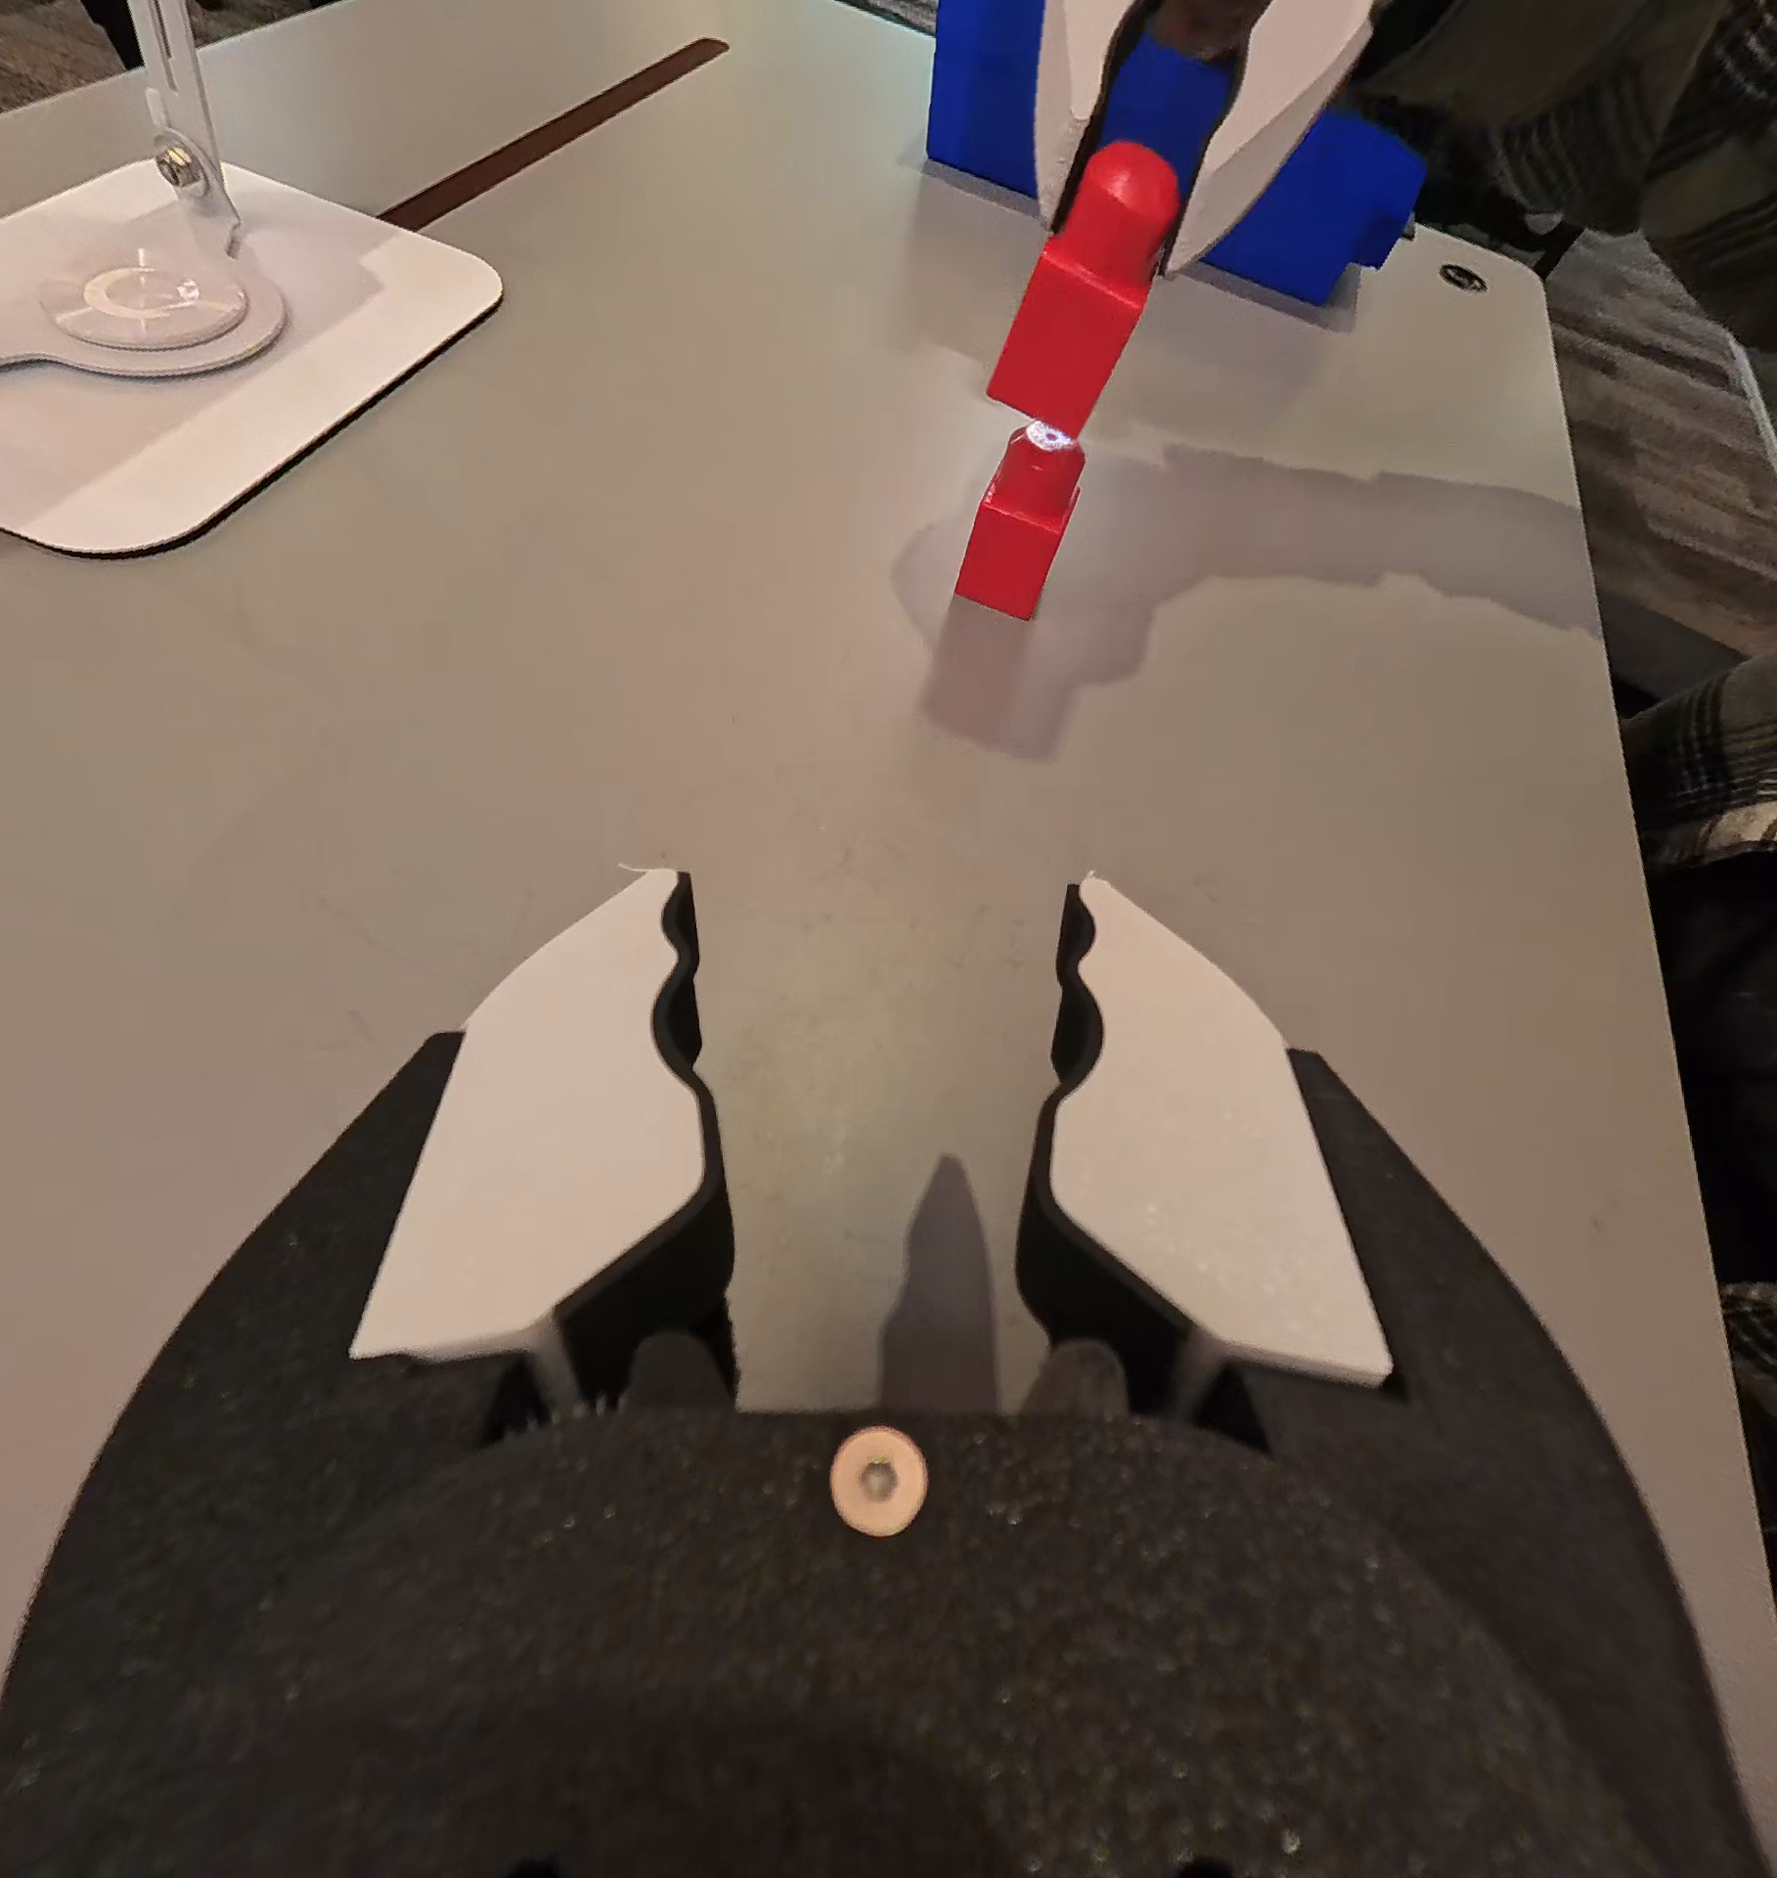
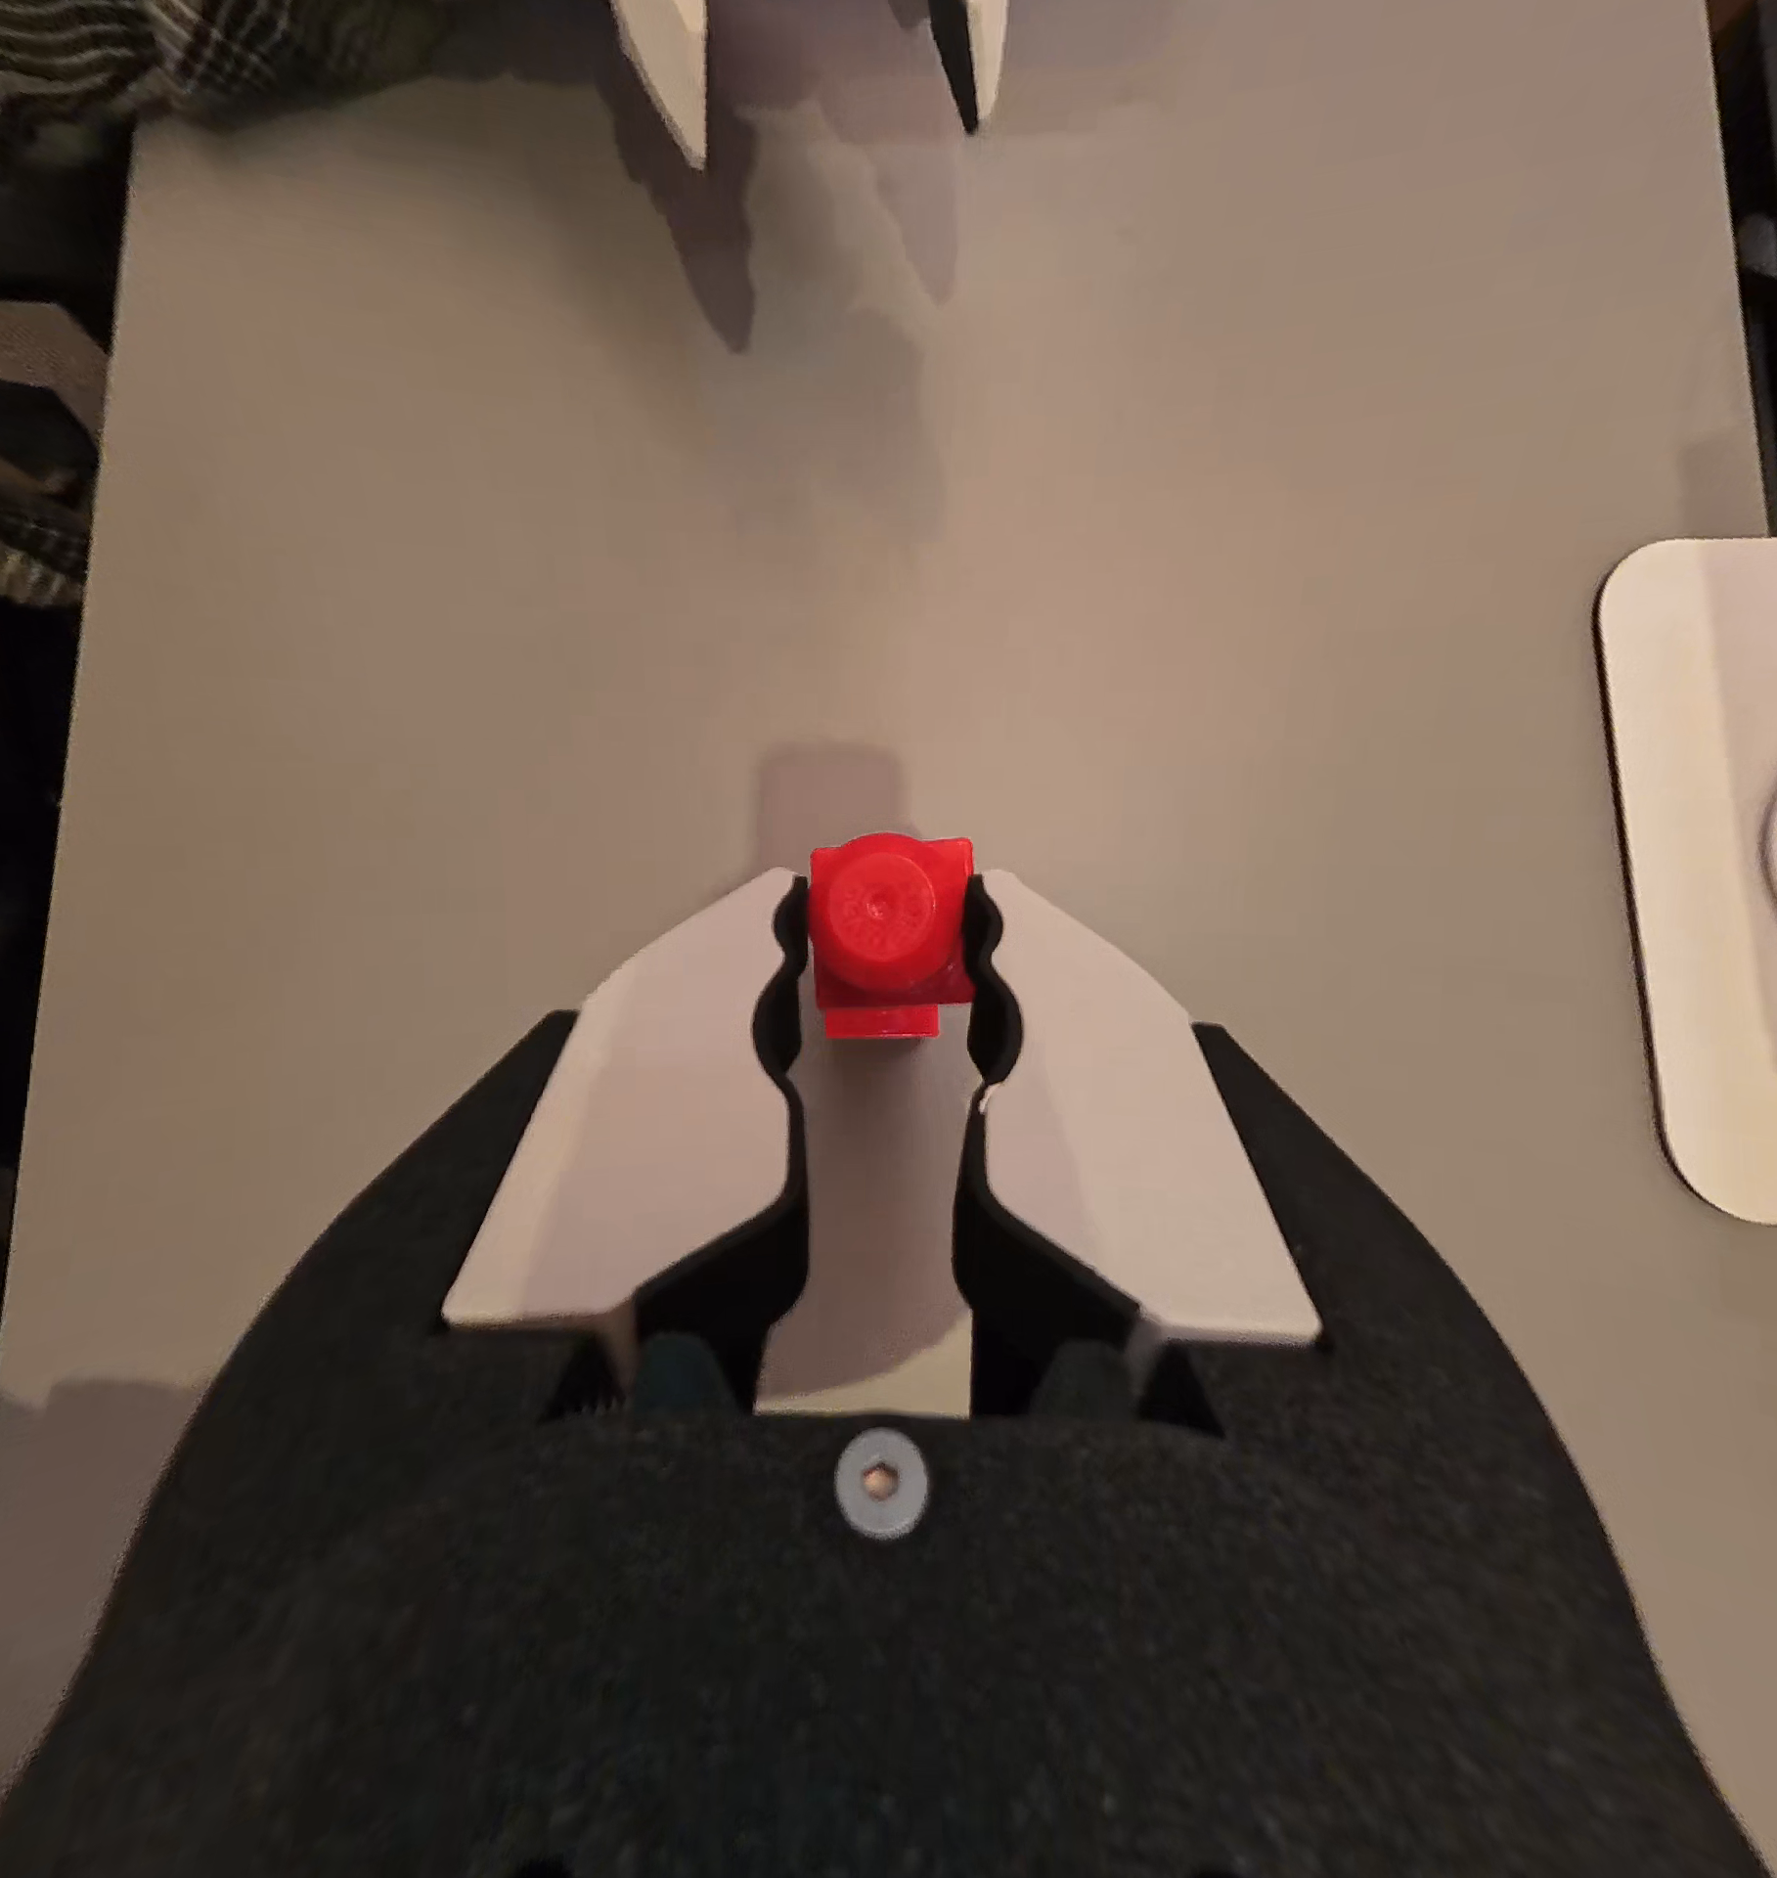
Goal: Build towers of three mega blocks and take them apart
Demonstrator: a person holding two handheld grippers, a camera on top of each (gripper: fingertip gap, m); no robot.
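Right gripper (image 2: 882,920): its white fingers (image 1: 1255,152) are closed on the round stud of the upper red block (image 1: 1072,305), held in the air. In the right wrist view the stud sits squeezed between the two black pads near the fingertips.
Upper red block: hangs straight above the lower red block (image 1: 1021,528), tilted a little; its bottom edge is just over the lower block's stud. Whether the two touch cannot be told from either view.
Lower red block: stands upright on the grey bench (image 1: 660,661), toward the bench's right edge in the left wrist view, well in from the far end. In the right wrist view only a strip of it (image 2: 882,1019) shows under the held block.
Left gripper (image 1: 876,904): fingers spread wide with nothing between them, over the bare middle of the bench, well apart from both red blocks. Its fingertips show at the top of the right wrist view.
Blue gripper body (image 1: 975,91): the blue housing behind the right gripper's fingers, by the far right corner of the bench.
White stand base (image 1: 376,335): flat, with rounded corners, at the bench's far left side, carrying a clear upright post (image 1: 178,102).
Plaid sleeve (image 1: 1737,762): lies along the right edge of the bench.
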